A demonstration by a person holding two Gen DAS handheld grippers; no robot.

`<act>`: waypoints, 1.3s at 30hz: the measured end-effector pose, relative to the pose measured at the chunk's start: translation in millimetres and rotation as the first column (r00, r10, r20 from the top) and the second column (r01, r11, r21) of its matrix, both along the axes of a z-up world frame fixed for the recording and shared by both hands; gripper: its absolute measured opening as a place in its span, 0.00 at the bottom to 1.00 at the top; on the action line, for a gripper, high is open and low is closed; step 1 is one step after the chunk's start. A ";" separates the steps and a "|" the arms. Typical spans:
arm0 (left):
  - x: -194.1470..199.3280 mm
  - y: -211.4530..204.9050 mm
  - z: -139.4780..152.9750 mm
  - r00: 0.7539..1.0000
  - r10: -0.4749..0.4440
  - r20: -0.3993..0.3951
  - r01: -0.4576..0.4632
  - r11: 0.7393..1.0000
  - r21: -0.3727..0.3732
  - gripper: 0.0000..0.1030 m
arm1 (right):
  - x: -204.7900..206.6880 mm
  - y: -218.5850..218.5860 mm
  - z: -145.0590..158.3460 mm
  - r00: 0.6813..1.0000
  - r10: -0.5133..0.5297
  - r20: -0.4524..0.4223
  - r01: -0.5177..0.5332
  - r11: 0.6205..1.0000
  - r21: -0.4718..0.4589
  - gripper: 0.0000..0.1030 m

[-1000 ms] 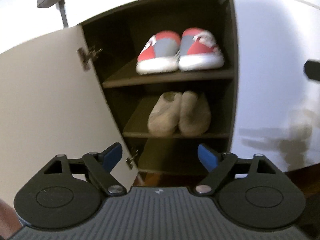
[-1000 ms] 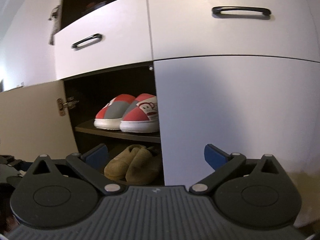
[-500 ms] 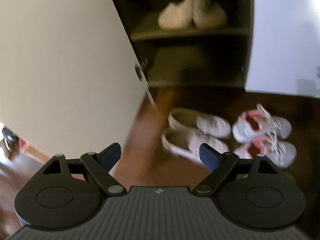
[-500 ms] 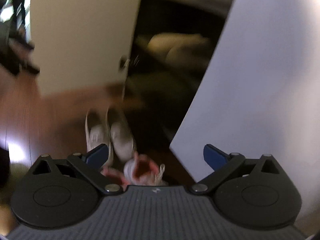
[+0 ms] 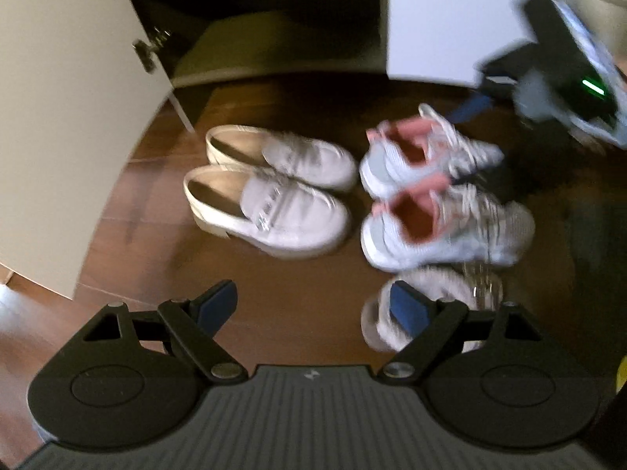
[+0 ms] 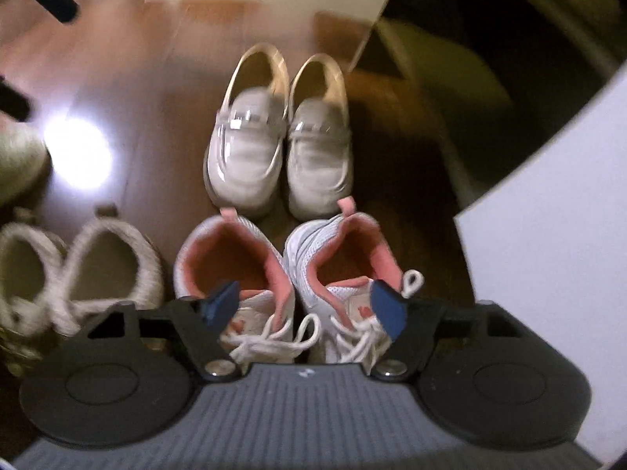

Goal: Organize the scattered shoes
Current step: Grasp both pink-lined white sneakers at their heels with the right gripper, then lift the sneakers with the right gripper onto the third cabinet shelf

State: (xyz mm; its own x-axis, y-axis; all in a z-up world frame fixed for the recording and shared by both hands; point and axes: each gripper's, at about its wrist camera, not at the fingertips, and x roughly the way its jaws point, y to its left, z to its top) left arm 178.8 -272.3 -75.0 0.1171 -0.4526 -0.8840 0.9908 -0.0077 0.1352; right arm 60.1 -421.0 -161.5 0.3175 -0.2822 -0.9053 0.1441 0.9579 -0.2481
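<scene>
A pair of white loafers (image 5: 274, 196) and a pair of white sneakers with pink lining (image 5: 431, 203) lie side by side on the wooden floor before the open cabinet. My left gripper (image 5: 313, 305) hangs open above bare floor just in front of the loafers, with nothing between its fingers. My right gripper (image 6: 303, 303) points down over the sneakers (image 6: 282, 270). Its jaws are closing, and the two sneakers' inner collars lie between the pads, which do not press on them. In the right wrist view the loafers (image 6: 278, 137) sit just beyond.
A fuzzy pale slipper (image 5: 431, 297) lies under my left gripper's right finger; its pair (image 6: 109, 274) shows left of the sneakers. The open cabinet door (image 5: 78, 78) stands at the left, the shut white door (image 6: 548, 235) at the right. The bottom shelf (image 5: 274, 47) is dark.
Both views swung down from the cabinet shelves to the floor, bringing the loafers, sneakers and fuzzy slippers into sight. The right jaws stand narrower than before. The left jaws are unchanged.
</scene>
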 end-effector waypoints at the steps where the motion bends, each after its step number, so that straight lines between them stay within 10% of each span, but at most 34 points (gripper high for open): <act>1: 1.1 1.6 -5.0 1.000 0.001 0.006 -0.001 1.000 0.012 0.85 | 4.9 -2.3 -10.7 0.999 0.023 -0.032 -0.023 1.000 0.001 0.64; 12: 21.4 3.0 -24.7 0.997 0.064 -0.031 -0.062 0.996 0.061 0.85 | 30.3 -20.9 -70.8 0.979 0.001 -0.205 0.020 0.995 0.101 0.29; 21: 38.6 -16.9 9.8 0.999 -0.007 0.032 0.007 1.000 0.002 0.85 | 18.8 -19.2 2.0 0.939 -0.335 -0.076 0.340 0.937 0.077 0.20; 25: 52.5 -36.4 32.2 0.977 -0.183 0.106 0.186 0.982 -0.017 0.85 | 28.1 -43.5 63.8 0.814 -0.576 0.082 0.562 0.815 0.144 0.20; 29: 67.5 -50.9 34.6 0.875 -0.417 0.247 0.445 0.893 -0.071 0.85 | 57.3 -95.2 127.4 0.506 -0.829 0.239 0.773 0.558 0.300 0.20; 31: 75.8 -62.5 20.5 0.800 -0.495 0.339 0.555 0.825 -0.108 0.85 | 67.7 -111.1 136.3 0.421 -0.870 0.258 0.807 0.489 0.331 0.21; 33: 79.5 -77.1 7.9 0.799 -0.499 0.336 0.566 0.812 -0.142 0.85 | 93.9 -141.8 140.4 0.286 -0.922 0.261 0.853 0.369 0.368 0.21; 39: 90.2 -144.5 -53.4 0.893 -0.415 0.174 0.446 0.867 -0.221 0.85 | 138.0 -196.9 100.4 0.141 -0.968 0.207 0.920 0.205 0.333 0.21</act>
State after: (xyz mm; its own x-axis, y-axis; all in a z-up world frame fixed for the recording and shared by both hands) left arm 269.1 -416.9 -128.5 -0.0452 -0.6840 -0.7281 0.8734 -0.3808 0.3036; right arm 198.0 -617.9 -61.1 0.1156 -0.4952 -0.8611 0.9924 0.0212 0.1210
